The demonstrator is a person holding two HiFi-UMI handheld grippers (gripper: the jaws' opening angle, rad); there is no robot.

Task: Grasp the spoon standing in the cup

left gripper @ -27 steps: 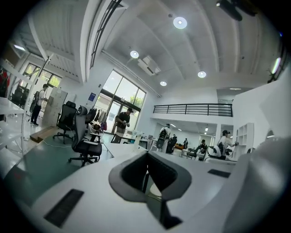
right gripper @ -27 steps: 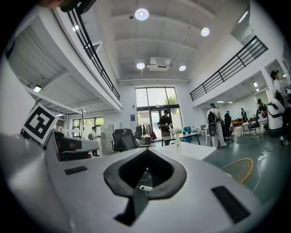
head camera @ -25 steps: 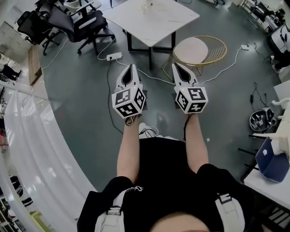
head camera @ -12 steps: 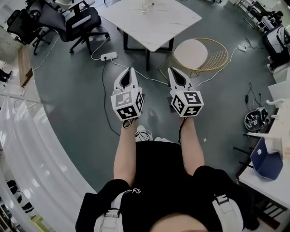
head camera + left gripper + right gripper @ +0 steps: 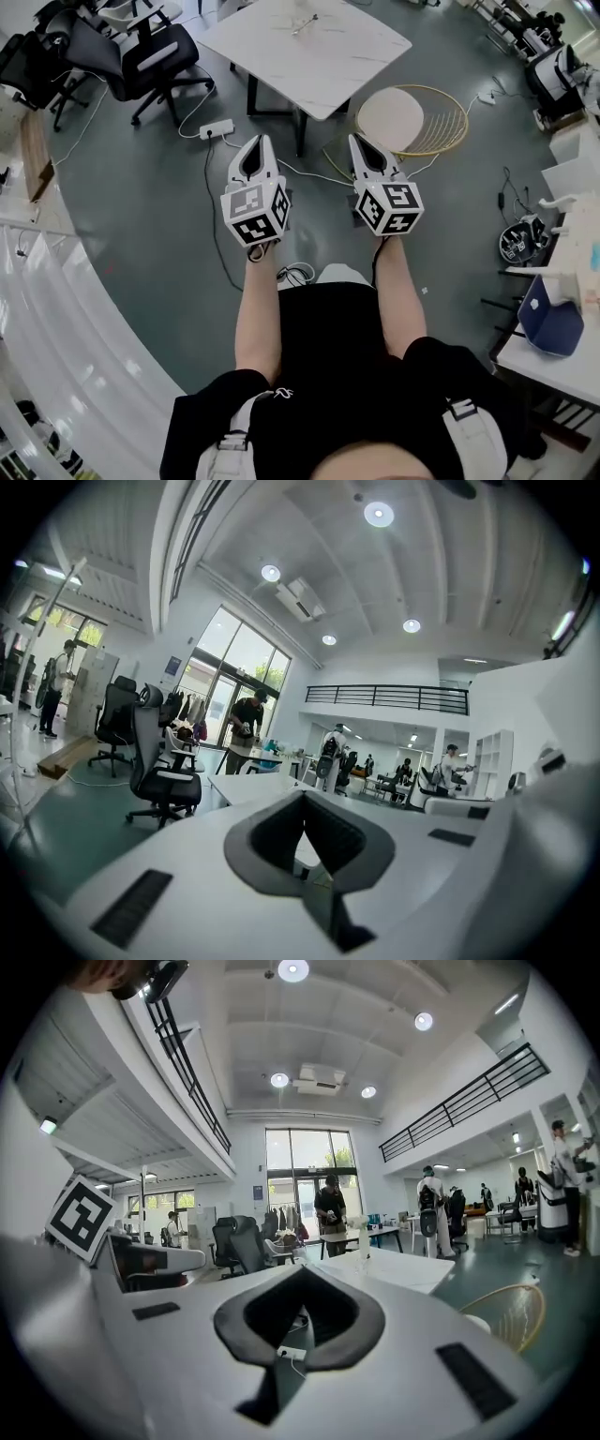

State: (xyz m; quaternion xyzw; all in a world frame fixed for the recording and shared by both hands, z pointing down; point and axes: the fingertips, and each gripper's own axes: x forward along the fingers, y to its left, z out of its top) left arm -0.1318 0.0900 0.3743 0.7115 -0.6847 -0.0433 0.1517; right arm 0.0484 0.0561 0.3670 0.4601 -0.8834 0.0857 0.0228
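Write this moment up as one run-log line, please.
left gripper: shut, empty | right gripper: shut, empty | both: held over floor, short of table | grasp: not begun

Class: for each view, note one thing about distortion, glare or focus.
Head view: sharp, evenly lit. Left gripper view: fisheye with black corners, ceiling light glares, left claw close and soft. Right gripper view: same black corners, windows bright, right claw soft.

Bare forearms reach forward in parallel; the left gripper (image 5: 260, 142) and right gripper (image 5: 357, 141) both have jaws pressed together.
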